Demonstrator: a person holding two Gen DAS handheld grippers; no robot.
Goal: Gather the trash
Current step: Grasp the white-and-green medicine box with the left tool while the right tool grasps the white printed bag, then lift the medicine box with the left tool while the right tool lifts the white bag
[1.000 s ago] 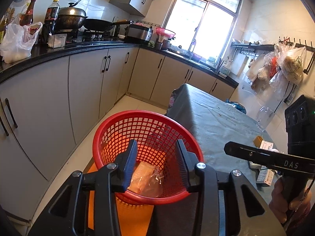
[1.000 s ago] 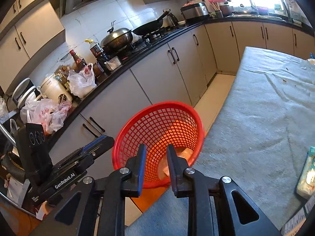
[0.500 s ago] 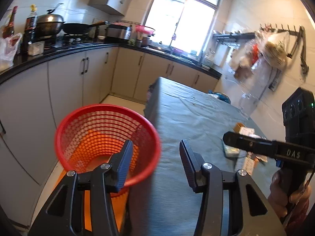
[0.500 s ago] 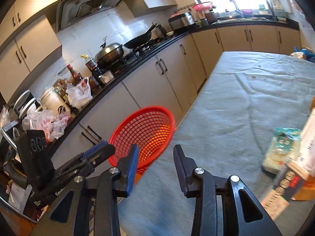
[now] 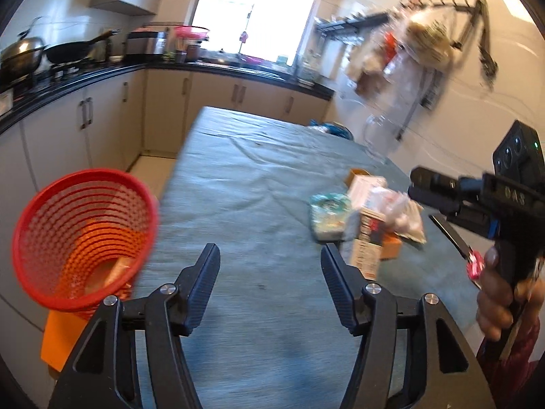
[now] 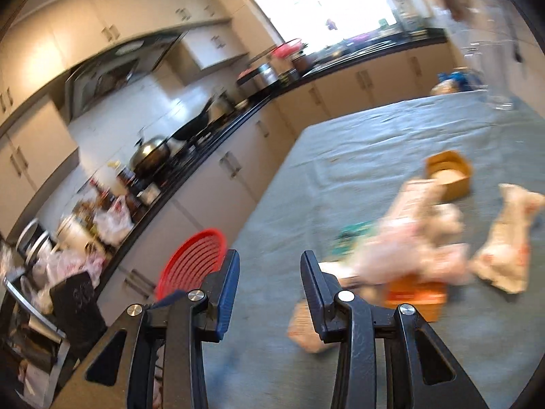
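Above the near end of the grey-clothed table point(image 5: 245, 184), the left gripper point(image 5: 269, 269) is held level and pointed along the tabletop, its jaws spread wide with nothing between them. To the left of the table, off its edge, the red mesh basket point(image 5: 81, 235) sits on an orange stand point(image 5: 63, 344); a pale wrapped item lies at the basket bottom. On the table, toward its right side, rests the trash pile point(image 5: 368, 218): cartons, a teal packet and crumpled plastic, blurred in both views. The right gripper point(image 6: 269, 276) is raised over the table beside that pile, tilted slightly downward, jaws parted and holding nothing. From the left wrist view, the right gripper appears past the pile, with the right hand point(image 5: 500, 293) wrapped around its upright handle.
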